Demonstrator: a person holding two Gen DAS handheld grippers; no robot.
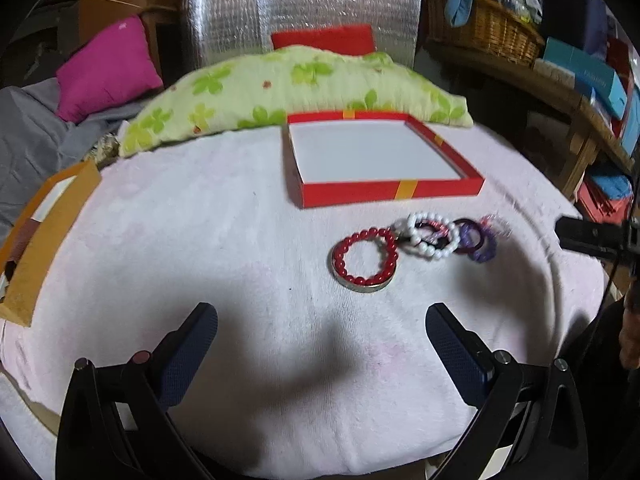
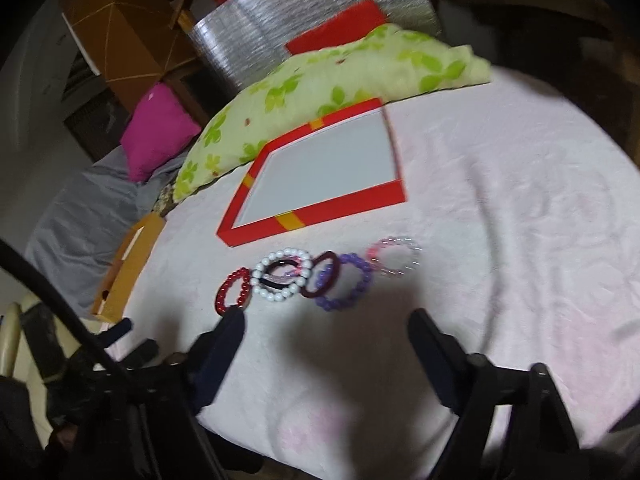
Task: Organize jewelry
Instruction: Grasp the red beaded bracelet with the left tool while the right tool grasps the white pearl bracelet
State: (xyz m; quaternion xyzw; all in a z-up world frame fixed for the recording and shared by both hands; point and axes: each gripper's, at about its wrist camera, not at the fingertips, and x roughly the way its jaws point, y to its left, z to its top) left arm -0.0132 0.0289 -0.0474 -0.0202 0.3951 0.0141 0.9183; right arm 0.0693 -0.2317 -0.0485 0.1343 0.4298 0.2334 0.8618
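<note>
A row of bracelets lies on the pale pink cloth [image 1: 200, 232]: a red bead bracelet [image 1: 364, 256] [image 2: 233, 291] on a metal ring, a white pearl one [image 1: 427, 235] [image 2: 282, 276], a dark maroon band [image 2: 319, 279], a purple bead one [image 1: 480, 242] [image 2: 345, 282] and a clear pink one [image 2: 394, 261]. Behind them is a shallow red box [image 1: 384, 194] [image 2: 316, 216] with a white, empty floor. My left gripper [image 1: 322, 330] is open, empty, just short of the red bracelet. My right gripper [image 2: 328, 330] is open, empty, just short of the row.
A green flowered pillow [image 1: 280, 84] [image 2: 340, 68] lies behind the box. An orange-brown box [image 1: 44, 232] [image 2: 128, 264] sits at the cloth's left edge. A magenta cushion [image 1: 106, 66] and grey fabric lie beyond. Shelves with a wicker basket [image 1: 488, 28] stand on the right.
</note>
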